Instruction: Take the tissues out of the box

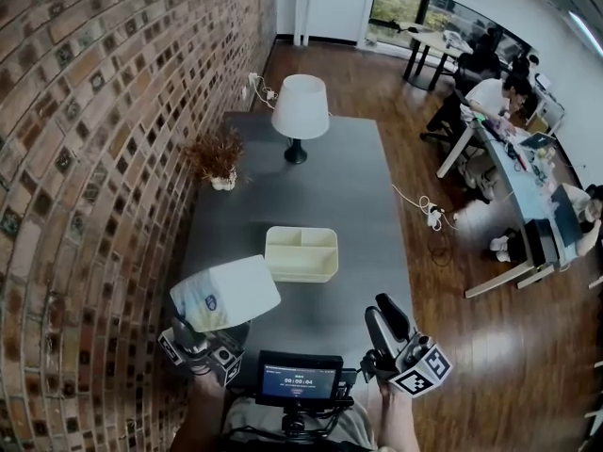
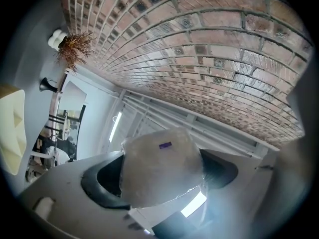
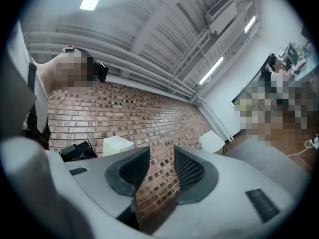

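Steep downward look at a long grey table point(image 1: 358, 196) set against a brick wall point(image 1: 94, 111). Over the table's near left corner, the left gripper point(image 1: 201, 348) clenched on a plastic-wrapped tissue pack point(image 1: 226, 293), white with a small blue mark, held tilted above the tabletop. In the left gripper view, the same pack wedged between both dark jaw pads, filling the gap. Just beyond the pack, about the middle of the table, a cream tray point(image 1: 301, 273) split into compartments; pack and tray close but apart. Over the table's near right corner, the right gripper point(image 1: 382, 311) raised, with its marker cube point(image 1: 421, 370) below it. Jaws parted and gripping nothing, only brickwork showing through the gap in the right gripper view. Between the two grippers, at the near edge, a small dark screen point(image 1: 300, 379) with lit digits. Toward the far end, a white-shaded lamp point(image 1: 301, 108) on a black base. By the wall-side edge, a dried plant point(image 1: 217, 155) in a small white pot. Off to the right of the table, a wooden floor and people point(image 1: 490, 97) seated at desks.
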The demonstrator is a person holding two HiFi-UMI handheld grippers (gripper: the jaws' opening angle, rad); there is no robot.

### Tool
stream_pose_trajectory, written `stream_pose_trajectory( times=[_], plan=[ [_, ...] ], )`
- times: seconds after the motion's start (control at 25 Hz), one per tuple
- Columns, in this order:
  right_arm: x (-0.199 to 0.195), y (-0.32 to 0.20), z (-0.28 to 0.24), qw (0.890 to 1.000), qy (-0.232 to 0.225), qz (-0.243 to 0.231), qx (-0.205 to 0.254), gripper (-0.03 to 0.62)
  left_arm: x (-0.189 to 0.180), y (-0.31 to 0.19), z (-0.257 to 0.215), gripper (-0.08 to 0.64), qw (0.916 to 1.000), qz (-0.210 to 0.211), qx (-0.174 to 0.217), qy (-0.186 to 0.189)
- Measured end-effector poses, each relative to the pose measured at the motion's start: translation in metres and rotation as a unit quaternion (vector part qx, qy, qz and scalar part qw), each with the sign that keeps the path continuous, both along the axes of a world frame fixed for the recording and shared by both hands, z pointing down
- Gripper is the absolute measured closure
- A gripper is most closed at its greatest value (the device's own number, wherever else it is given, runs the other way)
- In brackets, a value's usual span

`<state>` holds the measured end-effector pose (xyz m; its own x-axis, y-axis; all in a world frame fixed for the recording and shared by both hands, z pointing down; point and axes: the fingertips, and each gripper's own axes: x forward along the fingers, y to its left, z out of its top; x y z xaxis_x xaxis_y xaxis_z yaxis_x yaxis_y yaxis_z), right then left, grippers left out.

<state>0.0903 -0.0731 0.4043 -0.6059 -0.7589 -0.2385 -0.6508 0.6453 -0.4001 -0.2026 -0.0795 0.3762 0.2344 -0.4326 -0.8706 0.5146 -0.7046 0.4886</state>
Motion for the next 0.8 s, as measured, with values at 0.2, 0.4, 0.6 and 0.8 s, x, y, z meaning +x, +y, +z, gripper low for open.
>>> stream_pose_trajectory(
  times=[0.2,0.4,0.6,0.8],
  plan=[
    [-0.0013,0.0017,-0.0014,1.000,0.005,0.000,0.007,0.443,0.0009,0.0014,0.0039,0.114,1.0000,0.005,0.002,-0.001],
    [-0.0021,0.0053,0.0011,1.000,0.007,0.001,0.003,0.443,0.0025,0.0032,0.0029,0.114,1.0000,0.007,-0.006,-0.002],
    [-0.0018,0.0073,0.0002,1.000,0.010,0.001,0.005,0.443,0.0054,0.0048,0.0053,0.114,0.9999,0.010,-0.006,-0.003],
    [-0.0017,0.0079,-0.0006,1.000,0.013,0.001,0.006,0.443,0.0088,0.0061,0.0009,0.114,0.9998,0.019,0.002,0.005]
  ],
)
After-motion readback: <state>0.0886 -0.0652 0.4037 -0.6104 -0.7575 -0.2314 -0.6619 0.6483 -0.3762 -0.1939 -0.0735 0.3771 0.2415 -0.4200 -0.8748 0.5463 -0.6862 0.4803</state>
